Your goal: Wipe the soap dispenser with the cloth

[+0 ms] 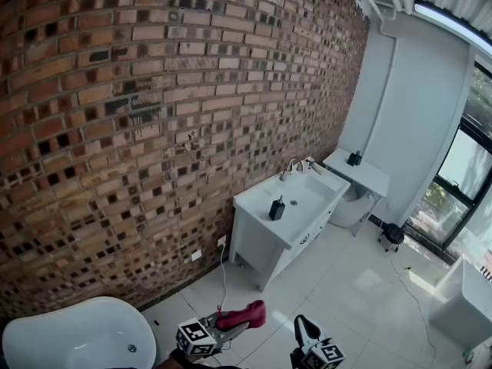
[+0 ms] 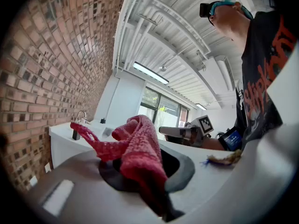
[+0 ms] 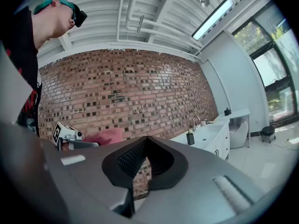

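Currently, left gripper (image 1: 244, 319): clamping the red cloth (image 2: 140, 146).
Right gripper (image 3: 145, 140): holding jaws together, carrying nothing.
Soap dispenser (image 1: 277, 208): standing on white sink (image 1: 250, 204) rim, well apart.

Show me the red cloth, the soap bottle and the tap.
cloth (image 2: 140, 146), left gripper view, its bunched middle.
soap bottle (image 1: 277, 209), head view, its dark body.
tap (image 1: 289, 169), head view, its curved spout.
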`<state>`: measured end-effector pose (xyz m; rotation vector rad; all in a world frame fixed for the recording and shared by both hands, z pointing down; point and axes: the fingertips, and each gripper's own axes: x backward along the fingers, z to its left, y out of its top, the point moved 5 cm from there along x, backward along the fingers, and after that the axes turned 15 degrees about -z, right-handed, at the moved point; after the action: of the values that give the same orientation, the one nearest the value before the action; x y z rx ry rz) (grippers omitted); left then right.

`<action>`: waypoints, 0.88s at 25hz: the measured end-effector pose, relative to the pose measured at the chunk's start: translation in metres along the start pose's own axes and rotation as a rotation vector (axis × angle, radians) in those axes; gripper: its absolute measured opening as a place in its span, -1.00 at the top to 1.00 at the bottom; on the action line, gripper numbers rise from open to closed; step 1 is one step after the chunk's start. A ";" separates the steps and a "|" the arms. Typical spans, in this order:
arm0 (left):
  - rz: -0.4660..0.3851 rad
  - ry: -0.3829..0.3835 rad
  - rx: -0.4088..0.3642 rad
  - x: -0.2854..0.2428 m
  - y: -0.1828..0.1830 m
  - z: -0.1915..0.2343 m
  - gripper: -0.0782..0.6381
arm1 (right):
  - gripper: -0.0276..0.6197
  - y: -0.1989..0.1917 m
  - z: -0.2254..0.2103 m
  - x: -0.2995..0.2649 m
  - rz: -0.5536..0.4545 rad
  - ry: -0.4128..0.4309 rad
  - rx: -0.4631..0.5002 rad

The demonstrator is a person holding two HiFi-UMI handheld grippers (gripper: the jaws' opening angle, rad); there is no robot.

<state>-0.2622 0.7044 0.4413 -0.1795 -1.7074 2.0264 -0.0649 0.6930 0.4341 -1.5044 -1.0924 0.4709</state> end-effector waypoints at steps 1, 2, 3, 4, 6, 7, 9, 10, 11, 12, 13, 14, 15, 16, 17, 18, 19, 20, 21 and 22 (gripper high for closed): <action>0.008 -0.007 0.014 -0.007 -0.006 -0.008 0.64 | 0.91 0.002 -0.004 0.010 0.010 -0.001 -0.006; 0.016 -0.012 0.025 -0.013 -0.012 -0.015 0.64 | 0.91 0.004 -0.008 0.019 0.018 0.000 -0.012; 0.021 -0.016 0.031 -0.020 -0.016 -0.021 0.64 | 0.91 0.007 -0.011 0.027 0.024 0.004 -0.018; 0.025 -0.019 0.031 -0.027 -0.019 -0.026 0.64 | 0.91 0.009 -0.014 0.034 0.025 0.011 -0.024; 0.036 -0.026 0.017 -0.043 -0.023 -0.032 0.64 | 0.91 0.015 -0.021 0.046 0.006 0.025 -0.041; 0.043 -0.033 0.007 -0.050 -0.025 -0.036 0.64 | 0.91 0.018 -0.024 0.053 -0.016 0.028 -0.050; 0.050 -0.046 -0.012 -0.065 -0.033 -0.044 0.64 | 0.91 0.020 -0.032 0.065 -0.057 0.022 -0.064; 0.049 -0.048 -0.022 -0.071 -0.037 -0.048 0.64 | 0.91 0.019 -0.038 0.069 -0.060 0.019 -0.069; 0.048 -0.044 -0.030 -0.077 -0.039 -0.050 0.64 | 0.91 0.016 -0.045 0.072 -0.053 0.018 -0.071; 0.050 -0.035 -0.034 -0.081 -0.039 -0.052 0.64 | 0.91 0.013 -0.050 0.073 -0.043 0.019 -0.074; 0.053 -0.026 -0.030 -0.081 -0.040 -0.051 0.63 | 0.91 0.009 -0.052 0.073 -0.036 0.023 -0.082; 0.058 -0.018 -0.016 -0.080 -0.041 -0.048 0.64 | 0.91 0.005 -0.052 0.070 -0.031 0.030 -0.092; 0.063 -0.013 0.005 -0.078 -0.044 -0.042 0.64 | 0.91 0.001 -0.051 0.067 -0.028 0.042 -0.099; 0.070 -0.011 0.028 -0.076 -0.047 -0.035 0.64 | 0.91 -0.002 -0.051 0.064 -0.026 0.058 -0.103; 0.078 -0.009 0.050 -0.075 -0.051 -0.028 0.64 | 0.91 -0.004 -0.050 0.059 -0.025 0.075 -0.105; 0.084 -0.008 0.070 -0.076 -0.056 -0.018 0.64 | 0.91 -0.005 -0.050 0.052 -0.022 0.091 -0.105; 0.088 -0.012 0.088 -0.080 -0.061 -0.007 0.63 | 0.91 -0.006 -0.051 0.044 -0.014 0.104 -0.101; 0.090 -0.020 0.104 -0.085 -0.066 0.006 0.64 | 0.91 -0.006 -0.053 0.033 -0.004 0.112 -0.094; 0.090 -0.033 0.114 -0.091 -0.070 0.020 0.64 | 0.91 -0.007 -0.056 0.021 0.006 0.116 -0.087; 0.087 -0.048 0.117 -0.097 -0.071 0.035 0.64 | 0.91 -0.009 -0.058 0.006 0.016 0.117 -0.080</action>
<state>-0.1719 0.6385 0.4969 -0.1702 -1.6292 2.2036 -0.0194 0.6655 0.4592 -1.5920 -1.0182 0.3486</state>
